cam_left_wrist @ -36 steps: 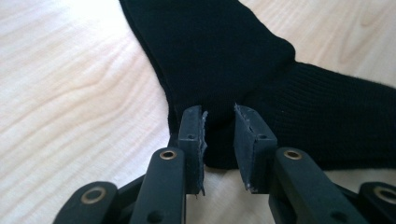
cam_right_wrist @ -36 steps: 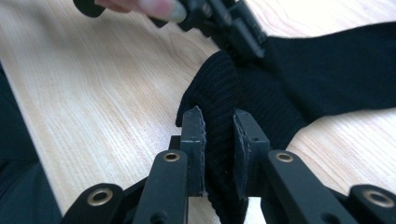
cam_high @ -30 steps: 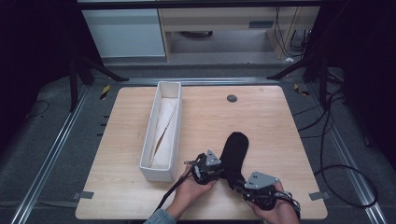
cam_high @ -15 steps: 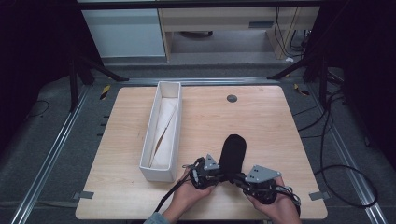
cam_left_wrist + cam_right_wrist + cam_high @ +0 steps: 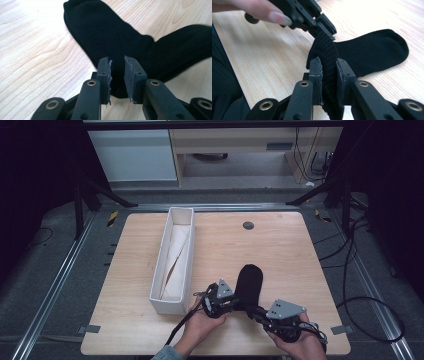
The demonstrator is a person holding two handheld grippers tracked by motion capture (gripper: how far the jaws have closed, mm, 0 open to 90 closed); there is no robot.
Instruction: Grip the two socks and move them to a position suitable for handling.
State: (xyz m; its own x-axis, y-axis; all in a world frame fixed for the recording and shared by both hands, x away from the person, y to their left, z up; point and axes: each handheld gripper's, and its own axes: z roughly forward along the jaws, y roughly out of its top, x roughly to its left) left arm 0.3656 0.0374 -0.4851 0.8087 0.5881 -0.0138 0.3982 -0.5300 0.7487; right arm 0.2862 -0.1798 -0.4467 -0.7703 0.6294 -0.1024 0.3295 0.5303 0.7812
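Two grippers on one black sock [image 5: 248, 282], lower centre: right gripper [image 5: 329, 72] clamps the cuff, left gripper [image 5: 117, 67] pinches fabric; soft, light, floppy.

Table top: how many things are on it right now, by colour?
Black: 1, the sock, cuff pinched by both the left gripper and the right gripper.
White: 1, the long box.
Total: 2.

The sock [image 5: 372, 50] is matt black ribbed knit cloth; the worktop [image 5: 280, 245] is pale, smooth-grained wood; the box [image 5: 172, 265] looks like matt white plastic.
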